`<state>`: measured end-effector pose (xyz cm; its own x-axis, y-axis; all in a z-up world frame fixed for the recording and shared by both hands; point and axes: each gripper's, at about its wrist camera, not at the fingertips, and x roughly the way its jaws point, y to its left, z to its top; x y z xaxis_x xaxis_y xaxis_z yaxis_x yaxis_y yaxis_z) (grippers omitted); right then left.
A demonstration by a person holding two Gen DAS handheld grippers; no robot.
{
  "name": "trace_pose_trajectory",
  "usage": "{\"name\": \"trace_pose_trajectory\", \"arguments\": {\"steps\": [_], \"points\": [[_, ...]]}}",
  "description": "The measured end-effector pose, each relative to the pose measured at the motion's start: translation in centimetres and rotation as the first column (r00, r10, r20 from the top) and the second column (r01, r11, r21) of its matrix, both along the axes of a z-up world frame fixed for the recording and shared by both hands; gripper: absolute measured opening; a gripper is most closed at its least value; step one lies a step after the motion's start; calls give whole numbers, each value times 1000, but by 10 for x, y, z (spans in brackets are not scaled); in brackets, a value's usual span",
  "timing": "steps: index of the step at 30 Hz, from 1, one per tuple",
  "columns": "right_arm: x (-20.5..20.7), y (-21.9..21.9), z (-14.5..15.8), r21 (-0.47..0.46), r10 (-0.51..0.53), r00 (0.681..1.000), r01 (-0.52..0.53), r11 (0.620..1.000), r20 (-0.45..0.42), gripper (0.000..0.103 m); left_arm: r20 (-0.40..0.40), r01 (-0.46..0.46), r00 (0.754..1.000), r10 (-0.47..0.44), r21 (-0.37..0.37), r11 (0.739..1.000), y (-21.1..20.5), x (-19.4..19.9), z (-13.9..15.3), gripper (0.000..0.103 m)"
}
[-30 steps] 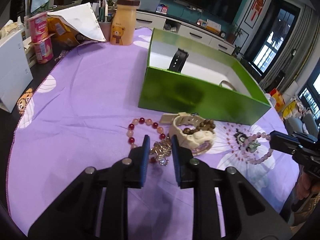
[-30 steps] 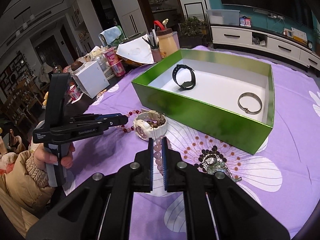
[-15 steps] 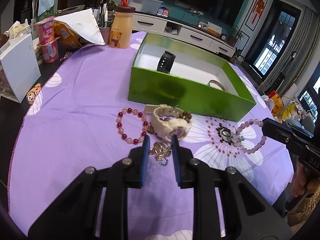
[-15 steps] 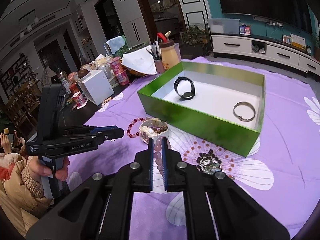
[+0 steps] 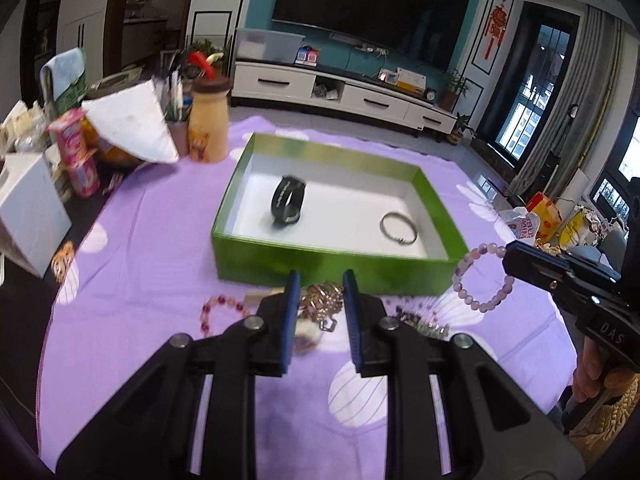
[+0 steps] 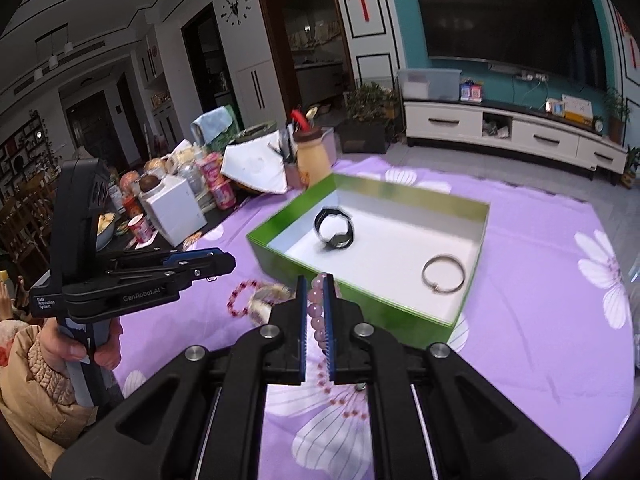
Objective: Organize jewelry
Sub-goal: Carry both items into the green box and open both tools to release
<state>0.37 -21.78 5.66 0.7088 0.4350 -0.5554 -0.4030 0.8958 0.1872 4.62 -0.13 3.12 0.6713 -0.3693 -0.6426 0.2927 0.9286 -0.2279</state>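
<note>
Left gripper (image 5: 318, 300) shut on a gold chain (image 5: 320, 298), held up off the purple cloth (image 5: 152, 248). Right gripper (image 6: 314, 308) pinched tight on a pink bead bracelet (image 6: 316, 312) (loop hanging down). Green box (image 5: 320, 264) straight ahead of both, long side across, just past the fingertips. About equally near for both hands. Inside already: black watch (image 5: 288, 204), silver ring (image 5: 398, 227).
</note>
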Motion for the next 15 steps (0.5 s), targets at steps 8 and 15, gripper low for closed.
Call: {"name": "trace_pose_trajectory", "arguments": {"steps": [8, 15], "points": [[23, -13, 18, 9, -54, 997, 53, 999, 50, 7, 51, 33, 998, -33, 8, 999, -25, 28, 27, 21], [45, -21, 26, 9, -87, 993, 87, 996, 76, 7, 58, 49, 997, -50, 25, 998, -45, 56, 37, 22]]}}
